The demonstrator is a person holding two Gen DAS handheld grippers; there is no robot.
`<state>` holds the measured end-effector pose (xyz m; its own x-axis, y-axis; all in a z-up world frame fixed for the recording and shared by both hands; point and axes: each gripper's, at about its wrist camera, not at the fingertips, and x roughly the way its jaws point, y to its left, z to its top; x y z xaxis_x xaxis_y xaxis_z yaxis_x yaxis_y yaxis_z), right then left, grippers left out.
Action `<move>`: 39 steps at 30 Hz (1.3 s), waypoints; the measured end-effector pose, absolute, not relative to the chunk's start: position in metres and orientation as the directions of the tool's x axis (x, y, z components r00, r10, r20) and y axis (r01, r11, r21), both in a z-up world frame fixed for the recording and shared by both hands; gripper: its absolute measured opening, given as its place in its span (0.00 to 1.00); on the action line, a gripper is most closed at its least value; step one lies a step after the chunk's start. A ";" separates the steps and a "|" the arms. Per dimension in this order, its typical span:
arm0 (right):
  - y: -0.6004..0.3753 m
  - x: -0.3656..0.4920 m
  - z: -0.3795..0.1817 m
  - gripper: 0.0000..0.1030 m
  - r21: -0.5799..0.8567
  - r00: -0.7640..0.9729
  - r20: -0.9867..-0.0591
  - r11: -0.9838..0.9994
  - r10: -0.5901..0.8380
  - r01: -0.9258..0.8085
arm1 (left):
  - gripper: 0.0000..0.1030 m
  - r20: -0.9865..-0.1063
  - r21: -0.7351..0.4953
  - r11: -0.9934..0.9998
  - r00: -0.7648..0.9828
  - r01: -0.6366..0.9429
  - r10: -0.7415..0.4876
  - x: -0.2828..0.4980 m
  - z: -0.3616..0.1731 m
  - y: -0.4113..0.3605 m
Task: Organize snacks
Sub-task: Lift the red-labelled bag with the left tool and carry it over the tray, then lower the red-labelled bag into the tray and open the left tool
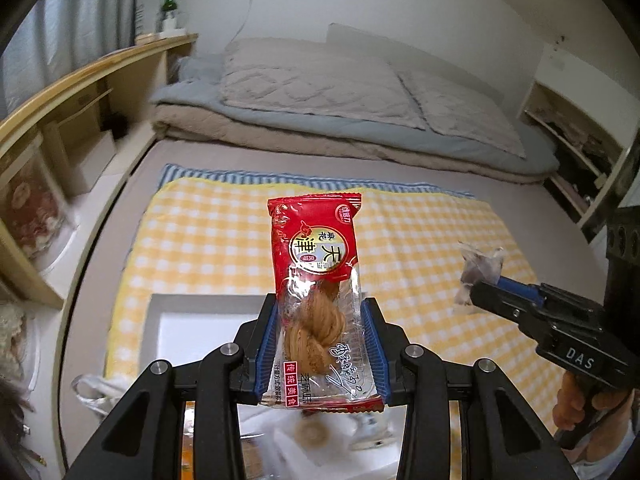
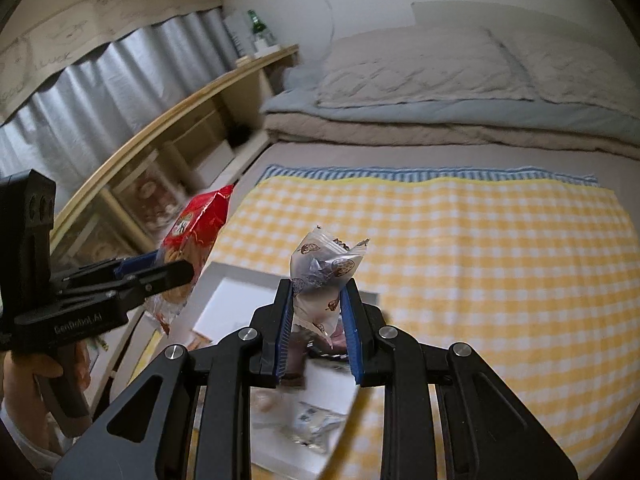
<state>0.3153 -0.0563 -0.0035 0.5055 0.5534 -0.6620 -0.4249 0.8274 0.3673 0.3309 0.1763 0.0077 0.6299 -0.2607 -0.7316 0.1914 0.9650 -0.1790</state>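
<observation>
My left gripper [image 1: 320, 304] is shut on a long red and clear packet of twisted dough snack [image 1: 316, 272], held upright above the yellow checked cloth [image 1: 420, 232]. In the right wrist view the same left gripper [image 2: 168, 272] holds that red packet [image 2: 196, 232] at the left. My right gripper [image 2: 318, 288] is shut on a small clear cookie-print wrapper [image 2: 320, 272] with a dark snack inside. The left wrist view shows the right gripper [image 1: 480, 284] and its wrapper [image 1: 478, 270] at the right. A white tray [image 1: 192, 312] with several loose snacks lies below both grippers.
The cloth covers a bed with folded bedding and pillows [image 1: 320, 92] at the far end. A wooden shelf [image 1: 80, 92] with boxes and a green bottle [image 1: 171, 0] runs along the left. A person's hands [image 1: 576, 408] hold the gripper handles.
</observation>
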 end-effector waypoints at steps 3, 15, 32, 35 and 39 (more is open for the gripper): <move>-0.041 0.309 -0.011 0.23 0.373 0.487 -0.666 0.817 0.566 -0.441 | 0.39 -0.737 -0.184 0.969 0.628 0.167 -0.249 0.324 0.004 0.197; -0.010 0.298 -0.055 0.23 0.391 0.417 -0.700 0.800 0.580 -0.456 | 0.39 -0.812 -0.190 0.982 0.561 0.014 -0.165 0.352 -0.062 0.255; -0.017 0.306 -0.106 0.23 0.404 0.308 -0.778 0.811 0.548 -0.423 | 0.39 -0.873 -0.103 0.994 0.477 0.021 -0.100 0.423 -0.153 0.258; -0.016 0.307 -0.116 0.23 0.412 0.274 -0.794 0.812 0.542 -0.414 | 0.39 -0.886 -0.101 0.995 0.454 0.011 -0.095 0.425 -0.161 0.261; -0.012 0.308 -0.128 0.23 0.415 0.249 -0.808 0.816 0.534 -0.403 | 0.39 -0.900 -0.085 0.996 0.428 0.020 -0.086 0.427 -0.170 0.260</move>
